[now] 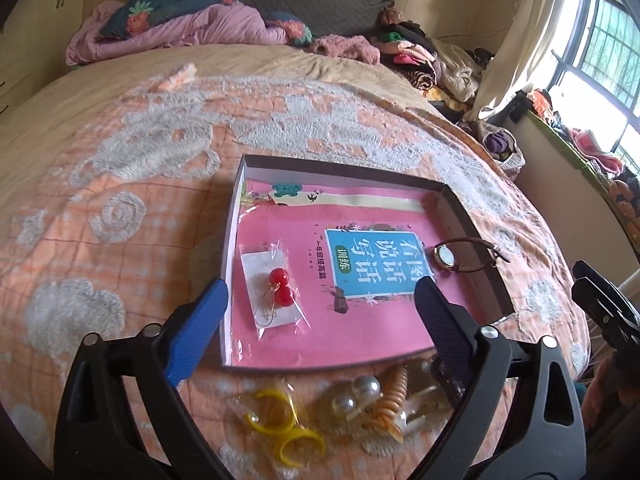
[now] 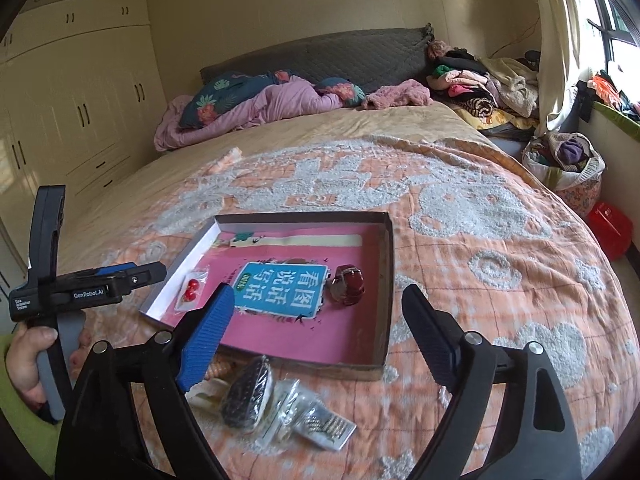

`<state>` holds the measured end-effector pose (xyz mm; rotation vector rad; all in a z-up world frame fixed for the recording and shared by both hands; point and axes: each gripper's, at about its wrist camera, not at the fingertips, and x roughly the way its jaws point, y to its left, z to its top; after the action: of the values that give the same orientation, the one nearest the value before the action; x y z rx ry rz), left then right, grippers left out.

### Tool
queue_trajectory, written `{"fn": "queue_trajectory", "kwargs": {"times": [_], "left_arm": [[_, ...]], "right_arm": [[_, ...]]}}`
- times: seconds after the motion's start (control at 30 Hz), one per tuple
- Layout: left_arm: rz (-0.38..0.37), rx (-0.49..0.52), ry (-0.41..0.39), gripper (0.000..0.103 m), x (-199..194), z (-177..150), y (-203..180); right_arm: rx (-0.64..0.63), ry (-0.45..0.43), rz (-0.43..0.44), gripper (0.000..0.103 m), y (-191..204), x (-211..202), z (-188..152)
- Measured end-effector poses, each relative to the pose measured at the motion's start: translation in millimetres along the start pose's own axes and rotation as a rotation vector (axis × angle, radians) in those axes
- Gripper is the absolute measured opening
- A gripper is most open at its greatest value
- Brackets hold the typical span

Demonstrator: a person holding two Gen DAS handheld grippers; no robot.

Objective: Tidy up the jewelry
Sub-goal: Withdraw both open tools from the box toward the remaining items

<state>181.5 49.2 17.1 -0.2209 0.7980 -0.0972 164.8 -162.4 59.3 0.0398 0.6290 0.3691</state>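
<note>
A shallow cardboard box (image 1: pixel 344 168) lies on the bed with a pink book (image 1: pixel 360 320) lining its bottom. Inside it, a clear bag with red bead earrings (image 1: pixel 280 288) rests at the left and a brown-strapped watch (image 1: pixel 444 258) at the right. My left gripper (image 1: pixel 320 286) hangs open over the box's near edge, nothing between its fingers. Loose pieces lie in front of the box: yellow hoops (image 1: pixel 276 428) and pearl pieces (image 1: pixel 360 396). In the right wrist view my right gripper (image 2: pixel 320 292) is open and empty above the box (image 2: pixel 384 280), near the watch (image 2: pixel 349 289), with the earrings (image 2: pixel 191 289) at the left. A dark beaded piece (image 2: pixel 248 396) lies below it.
An orange patterned bedspread (image 2: pixel 480 240) covers the bed. A pink quilt (image 2: pixel 256 108) and a clothes pile (image 2: pixel 472 84) sit at the head. A basket of clothes (image 2: pixel 564 164) and a red object (image 2: pixel 608 228) stand on the floor at the right. A hand (image 2: pixel 28 344) holds the left gripper.
</note>
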Motion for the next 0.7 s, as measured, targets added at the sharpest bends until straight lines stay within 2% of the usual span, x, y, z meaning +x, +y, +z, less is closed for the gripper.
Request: {"fn": "queue_trajectory", "kwargs": {"times": [0.1,0.7], "left_arm": [[-0.001,0.001,-0.010,0.093,-8,-2,-2],[0.025,0.008,-0.013,0.093,-39,-37,7]], "right_arm": [[-0.008,-0.008,0.004,0.087,4,-7,-1],[-0.060,0.020,0.047,0.087,27,-26,-19]]}}
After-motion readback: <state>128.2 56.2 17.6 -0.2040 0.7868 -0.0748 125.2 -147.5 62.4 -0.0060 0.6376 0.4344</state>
